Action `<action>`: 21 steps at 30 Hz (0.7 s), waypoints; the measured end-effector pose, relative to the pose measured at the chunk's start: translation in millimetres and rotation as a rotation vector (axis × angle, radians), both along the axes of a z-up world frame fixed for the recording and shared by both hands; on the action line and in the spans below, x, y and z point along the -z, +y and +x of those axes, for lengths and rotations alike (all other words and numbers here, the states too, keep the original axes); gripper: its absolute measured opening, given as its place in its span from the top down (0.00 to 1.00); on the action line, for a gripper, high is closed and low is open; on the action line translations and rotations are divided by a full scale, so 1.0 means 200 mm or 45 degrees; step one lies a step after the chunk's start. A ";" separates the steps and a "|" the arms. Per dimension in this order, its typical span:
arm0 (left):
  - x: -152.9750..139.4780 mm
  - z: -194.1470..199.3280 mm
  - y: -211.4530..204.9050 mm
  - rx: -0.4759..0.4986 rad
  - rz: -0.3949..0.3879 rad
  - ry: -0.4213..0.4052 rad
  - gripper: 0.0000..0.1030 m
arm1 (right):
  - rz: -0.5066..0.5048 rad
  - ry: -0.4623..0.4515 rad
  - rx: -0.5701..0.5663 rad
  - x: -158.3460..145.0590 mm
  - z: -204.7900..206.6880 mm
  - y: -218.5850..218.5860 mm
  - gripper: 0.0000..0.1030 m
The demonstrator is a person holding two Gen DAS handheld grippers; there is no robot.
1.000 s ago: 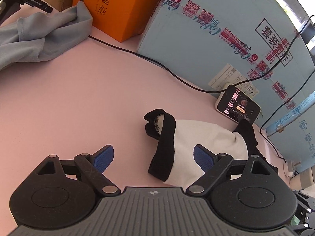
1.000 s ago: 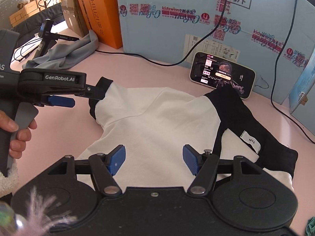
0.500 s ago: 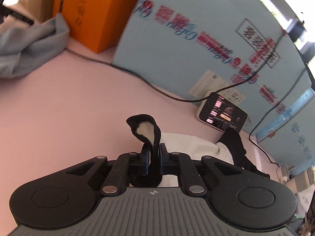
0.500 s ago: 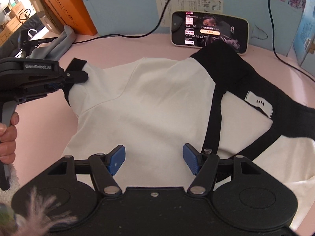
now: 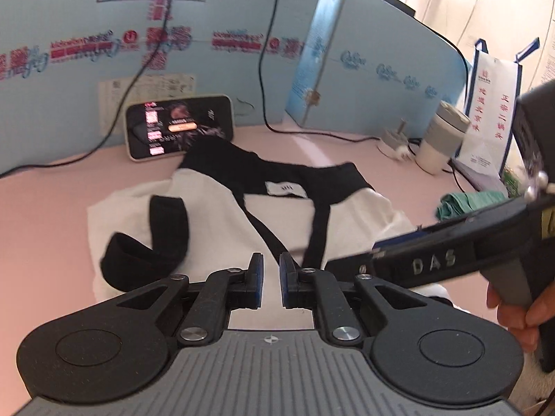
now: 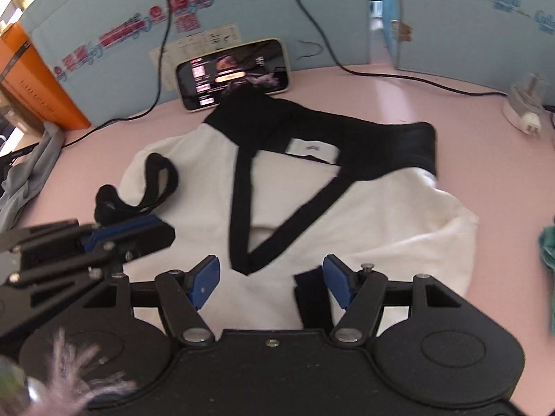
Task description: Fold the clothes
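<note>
Left gripper (image 5: pixel 271 279): jaws nearly shut, now empty, sleeve cuff (image 5: pixel 152 239) released onto the white-and-black shirt (image 6: pixel 347 215). Right gripper (image 6: pixel 270 277): jaws wide, empty, over the shirt's near hem. Shirt lies just before the phone (image 6: pixel 234 72); left sleeve fold judged done.

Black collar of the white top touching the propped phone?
Cannot tell. In both wrist views the black collar overlaps the phone's lower edge, but neither plainly shows contact or a gap.
</note>
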State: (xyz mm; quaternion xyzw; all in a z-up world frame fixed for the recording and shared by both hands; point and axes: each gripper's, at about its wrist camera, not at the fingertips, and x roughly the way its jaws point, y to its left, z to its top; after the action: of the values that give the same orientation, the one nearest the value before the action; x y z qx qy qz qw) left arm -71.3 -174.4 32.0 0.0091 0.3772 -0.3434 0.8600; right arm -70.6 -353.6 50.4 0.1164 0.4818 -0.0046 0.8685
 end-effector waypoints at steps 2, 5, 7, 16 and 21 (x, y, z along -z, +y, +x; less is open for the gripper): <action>0.00 -0.05 0.00 0.018 -0.011 0.018 0.87 | -0.013 -0.016 0.052 -0.01 -0.05 -0.05 0.36; -0.05 -0.08 0.06 -0.037 -0.009 -0.031 0.66 | -0.041 -0.049 0.056 -0.04 -0.06 -0.07 0.36; -0.09 -0.08 0.14 -0.150 0.021 -0.098 0.49 | -0.057 -0.072 0.015 -0.05 -0.04 -0.04 0.36; -0.06 0.09 0.31 -0.255 0.165 -0.220 0.31 | -0.045 -0.095 -0.215 -0.01 0.05 0.17 0.35; 0.01 0.11 0.21 -0.210 0.271 -0.236 0.49 | -0.038 -0.088 -0.196 -0.01 0.03 0.16 0.35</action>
State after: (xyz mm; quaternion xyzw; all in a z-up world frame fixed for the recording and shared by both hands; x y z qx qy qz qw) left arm -50.2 -132.2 29.6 0.1009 0.3299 -0.2275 0.9106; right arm -64.2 -321.4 52.7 0.0662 0.4589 0.0591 0.8841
